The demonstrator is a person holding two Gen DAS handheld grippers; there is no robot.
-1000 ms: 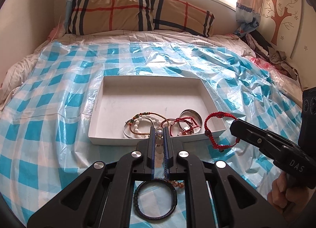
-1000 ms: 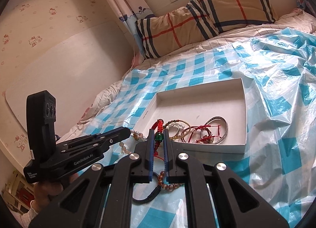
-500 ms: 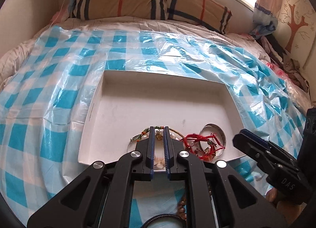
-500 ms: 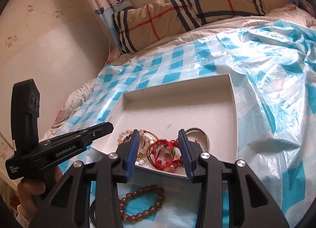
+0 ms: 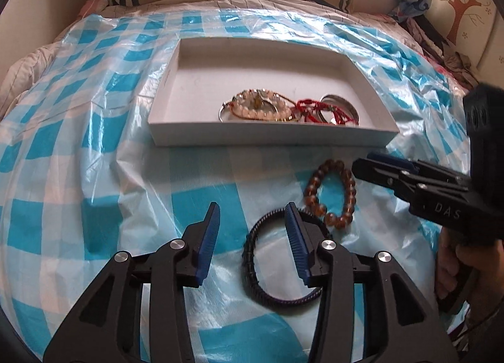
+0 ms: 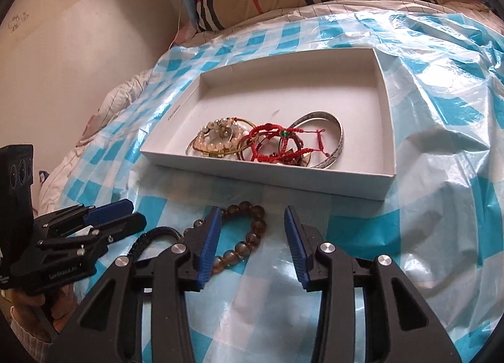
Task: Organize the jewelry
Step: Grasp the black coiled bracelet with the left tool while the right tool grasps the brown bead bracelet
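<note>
Blue pads are seen spread on the left gripper (image 5: 253, 230), jaws opening and empty; the pearl strand pinched a second ago now lies in the white tray (image 5: 271, 142). From the right wrist, the right gripper (image 6: 250, 237) is likewise opening, its red cord bracelet (image 6: 277, 142) released into the tray. A brown bead bracelet (image 6: 242, 237) and a black bracelet (image 5: 277, 262) remain outside, to be collected next.

Your two wrist cameras look steeply down at the bed (image 5: 94, 149) from close in, left and right, both sharing the white tray (image 6: 389, 130).
</note>
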